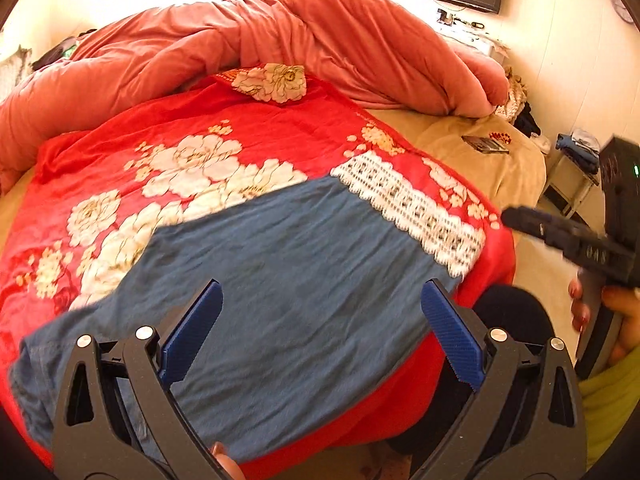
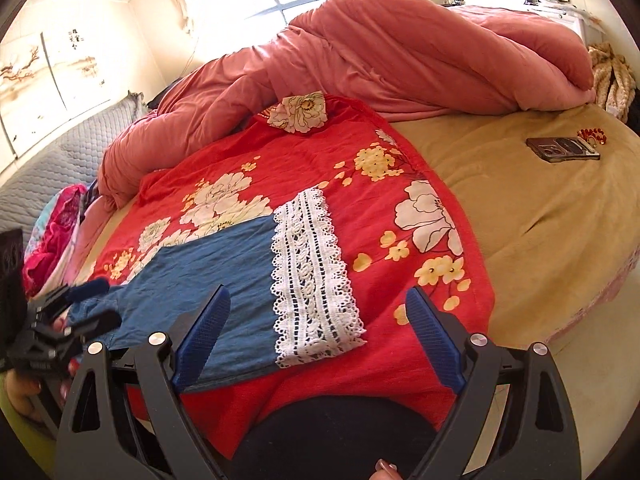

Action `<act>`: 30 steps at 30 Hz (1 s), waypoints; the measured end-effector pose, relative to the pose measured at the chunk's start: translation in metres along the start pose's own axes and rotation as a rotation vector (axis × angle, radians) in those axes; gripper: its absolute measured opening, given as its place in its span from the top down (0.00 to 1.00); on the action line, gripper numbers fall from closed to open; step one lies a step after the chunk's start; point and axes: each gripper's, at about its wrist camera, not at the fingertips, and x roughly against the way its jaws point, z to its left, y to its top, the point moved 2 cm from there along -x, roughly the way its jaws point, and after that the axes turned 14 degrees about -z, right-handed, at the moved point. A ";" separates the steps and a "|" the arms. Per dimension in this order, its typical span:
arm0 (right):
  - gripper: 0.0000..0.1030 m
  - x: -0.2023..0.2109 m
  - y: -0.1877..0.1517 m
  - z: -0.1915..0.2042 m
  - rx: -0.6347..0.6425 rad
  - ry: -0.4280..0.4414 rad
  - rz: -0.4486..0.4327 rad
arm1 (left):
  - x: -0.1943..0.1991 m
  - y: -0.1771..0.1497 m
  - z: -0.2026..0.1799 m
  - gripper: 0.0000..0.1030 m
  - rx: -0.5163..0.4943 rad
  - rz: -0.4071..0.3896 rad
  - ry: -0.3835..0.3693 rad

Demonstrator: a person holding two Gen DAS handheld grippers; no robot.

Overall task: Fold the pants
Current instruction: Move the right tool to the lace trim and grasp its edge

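Nearest us, our left gripper (image 1: 322, 334) stands with its blue pads wide apart and empty, hovering over the blue lace-cuffed pants (image 1: 280, 280). Our right gripper (image 2: 318, 336) is just as wide, nothing between its pads, above the lace cuff (image 2: 314, 280).

The pants lie flat and folded over on the red floral bedspread (image 1: 280, 136), close to the near edge of the bed (image 2: 540, 220), the cuff toward the right side.

We judge one fold is laid and both grippers are free between folds. The next move calls for pinching an end of the cloth, probably the cuff end, through all its layers, and carrying it across without dragging the bedspread along.

The right wrist view shows the cuff sharp and whole, a dark case (image 2: 562, 149) on the tan sheet, and the left gripper low at the left. The left wrist view alone shows the pants' far left end reaching the bed's near edge, though blurred.
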 end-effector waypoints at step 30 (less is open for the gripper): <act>0.14 -0.058 -0.012 -0.001 -0.059 0.012 0.163 | -0.196 0.058 -0.003 0.09 -0.056 0.222 -0.161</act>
